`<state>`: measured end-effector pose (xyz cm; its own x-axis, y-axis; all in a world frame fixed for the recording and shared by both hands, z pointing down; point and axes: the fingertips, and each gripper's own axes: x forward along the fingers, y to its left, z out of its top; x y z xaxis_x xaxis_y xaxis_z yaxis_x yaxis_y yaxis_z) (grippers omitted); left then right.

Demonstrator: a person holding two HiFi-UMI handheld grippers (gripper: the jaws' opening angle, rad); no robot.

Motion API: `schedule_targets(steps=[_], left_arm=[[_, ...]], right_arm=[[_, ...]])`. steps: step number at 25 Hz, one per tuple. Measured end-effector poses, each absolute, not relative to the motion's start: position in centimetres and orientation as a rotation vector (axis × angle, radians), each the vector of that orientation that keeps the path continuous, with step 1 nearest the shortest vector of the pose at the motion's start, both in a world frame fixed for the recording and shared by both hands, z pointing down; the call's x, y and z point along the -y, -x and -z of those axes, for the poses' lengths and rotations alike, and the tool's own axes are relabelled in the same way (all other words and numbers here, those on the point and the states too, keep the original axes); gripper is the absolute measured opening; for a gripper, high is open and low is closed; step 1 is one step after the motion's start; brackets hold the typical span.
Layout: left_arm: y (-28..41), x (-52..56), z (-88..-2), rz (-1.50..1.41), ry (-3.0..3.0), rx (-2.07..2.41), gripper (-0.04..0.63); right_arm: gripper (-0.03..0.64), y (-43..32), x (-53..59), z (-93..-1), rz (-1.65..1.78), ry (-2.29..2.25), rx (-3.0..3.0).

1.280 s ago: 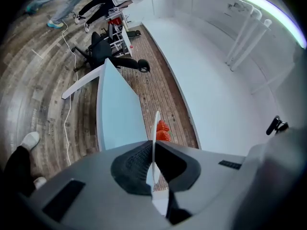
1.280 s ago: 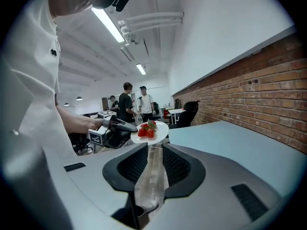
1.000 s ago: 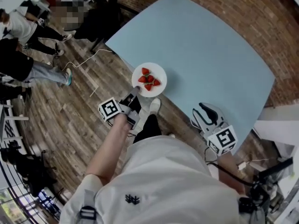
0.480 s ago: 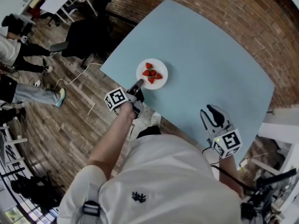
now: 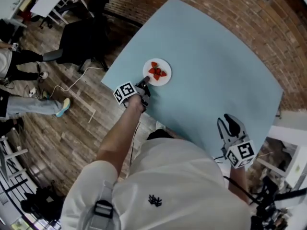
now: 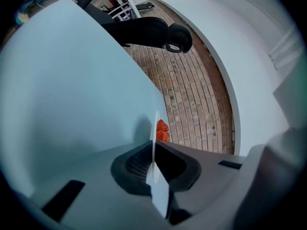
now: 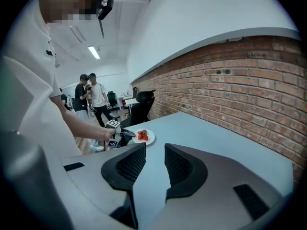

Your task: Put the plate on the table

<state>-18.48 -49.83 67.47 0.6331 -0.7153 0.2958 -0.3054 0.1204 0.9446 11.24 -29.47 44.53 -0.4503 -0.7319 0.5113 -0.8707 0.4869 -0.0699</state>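
One round white plate (image 5: pixel 166 77), smooth, thin-rimmed, loaded with several red bumpy strawberries (image 5: pixel 157 72). Lying over the near-left corner of the pale blue table (image 5: pixel 216 66), flat matte top with straight edges; looks set down in the right gripper view, contact not sure. Pinched at its near rim by the left gripper (image 5: pixel 145 82), dark ribbed pads (image 6: pixel 138 163) closed tight on the thin edge, plate seen edge-on between them in the left gripper view. Just inside the table's left edge, corner close by; wide bare top beyond, toward the red brick wall (image 5: pixel 268 18). Wood plank floor (image 5: pixel 62 128) to the left, black chair (image 5: pixel 84 40) near that corner, people (image 5: pixel 29 105) further off. Left arm (image 5: pixel 120 133) stretched forward, bare forearm nearly straight, marker cube (image 5: pixel 125 92) facing up. Right gripper (image 5: pixel 229 125) low at the table's near edge on the right, well apart from the plate, jaws parted by a narrow gap, nothing between, only table top showing through.
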Motion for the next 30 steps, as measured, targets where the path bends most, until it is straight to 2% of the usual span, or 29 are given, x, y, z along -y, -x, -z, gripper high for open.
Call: schedule_targets(steps=[20, 30], left_arm=[[18.3, 52.3, -70.2, 0.15, -1.428, 0.95, 0.023], [18.3, 52.1, -70.4, -0.322, -1.635, 1.094, 0.096]], right_arm=[[0.109, -11.1, 31.2, -45.6, -0.506, -1.344, 2.284], [0.109, -10.6, 30.5, -45.4, -0.496, -1.347, 2.286]])
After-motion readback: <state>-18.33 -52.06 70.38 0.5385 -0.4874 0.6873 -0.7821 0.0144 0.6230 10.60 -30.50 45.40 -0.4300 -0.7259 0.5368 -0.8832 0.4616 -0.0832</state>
